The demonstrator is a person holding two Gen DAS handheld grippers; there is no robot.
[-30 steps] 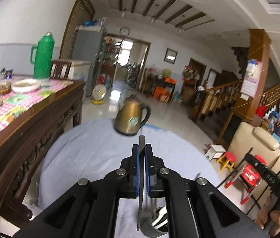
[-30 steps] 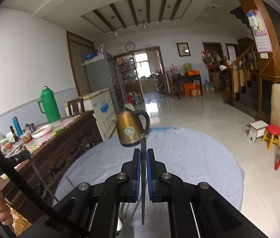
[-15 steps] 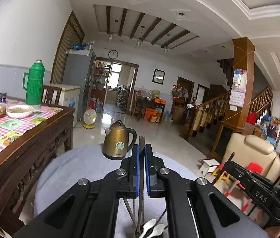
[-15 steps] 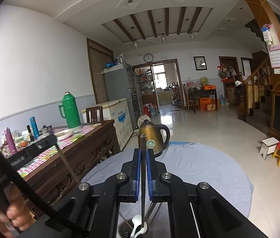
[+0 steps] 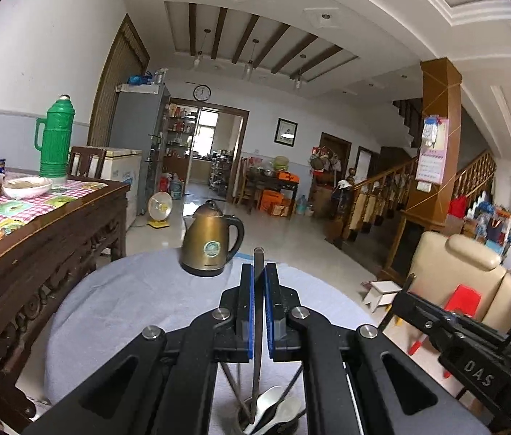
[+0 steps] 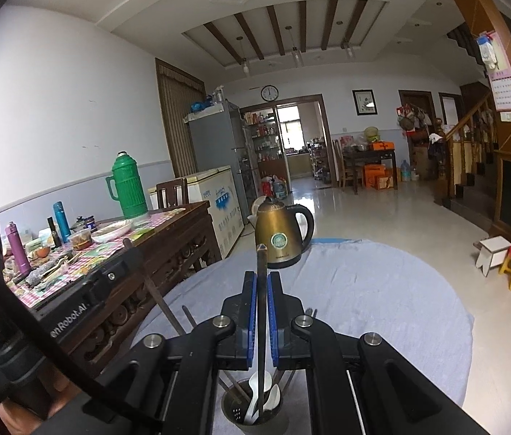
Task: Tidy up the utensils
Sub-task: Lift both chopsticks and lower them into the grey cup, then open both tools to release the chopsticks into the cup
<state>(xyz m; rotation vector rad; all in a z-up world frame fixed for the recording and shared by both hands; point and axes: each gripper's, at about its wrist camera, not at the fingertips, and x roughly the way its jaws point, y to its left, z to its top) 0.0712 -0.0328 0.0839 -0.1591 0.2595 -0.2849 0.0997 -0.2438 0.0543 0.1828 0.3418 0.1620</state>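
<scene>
- left claw (image 5: 259,311): pressed together on a dark utensil (image 5: 257,344), which you hold upright; its top end stands above the blue pads, its lower end hangs down into the mouth of the holder (image 5: 273,424).
- right claw (image 6: 262,317): pinching a second dark utensil (image 6: 261,326), likewise upright, its lower end already among the contents of the same holder (image 6: 255,413).
- holder: a round metal cup on the grey-clothed counter (image 6: 382,290), directly below both claws and slightly toward you; white spoons (image 6: 255,395) and thin sticks lean inside it.
- deciding relation: each utensil's long axis runs close to vertical and lines up with the holder's mouth straight beneath, so the coming move is judged a short drop and release, not a sideways shift. neither hand looks clearly nearer; the two claws crowd the same opening, so you risk a knock if both let go together.
- left view only: the right tool's black body enters from the right edge; the beige armchair (image 5: 461,275) shows.
- right view only: the left tool's body and the stick it holds cross in from the left; the holder's perforated wall and rim show more fully.
- bystander: a brass kettle (image 5: 212,244) stands at the counter's far side, well apart from the holder.
</scene>
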